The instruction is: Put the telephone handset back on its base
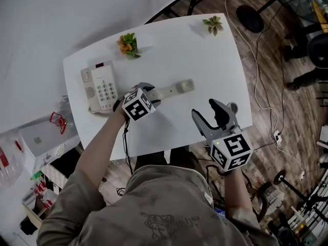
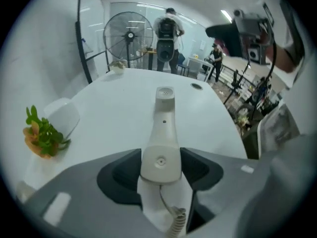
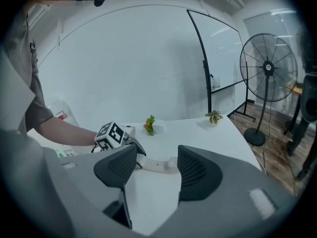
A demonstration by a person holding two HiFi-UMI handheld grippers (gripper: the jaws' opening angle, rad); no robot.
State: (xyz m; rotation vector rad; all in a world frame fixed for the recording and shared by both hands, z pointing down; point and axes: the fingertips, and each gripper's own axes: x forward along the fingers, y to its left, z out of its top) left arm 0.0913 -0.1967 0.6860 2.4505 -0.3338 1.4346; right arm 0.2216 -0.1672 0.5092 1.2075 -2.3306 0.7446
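A cream telephone handset (image 1: 173, 88) lies across the middle of the white table (image 1: 205, 55), pointing right. My left gripper (image 1: 148, 94) is shut on the handset's near end; in the left gripper view the handset (image 2: 162, 138) runs away from the jaws, its coiled cord (image 2: 177, 222) hanging below. The telephone base (image 1: 101, 86), with its keypad, sits at the table's left edge, just left of that gripper. My right gripper (image 1: 216, 114) stands open over the table's front right part, with nothing between its fingers. In the right gripper view the handset (image 3: 159, 165) and the left gripper (image 3: 136, 157) show beyond its jaws.
A small plant with an orange flower (image 1: 128, 44) stands at the back middle of the table, a dry-leaf plant (image 1: 213, 24) at the back right corner. A white box (image 1: 43, 137) and clutter sit on the floor at the left. Cables trail on the wooden floor (image 1: 271, 101) at the right.
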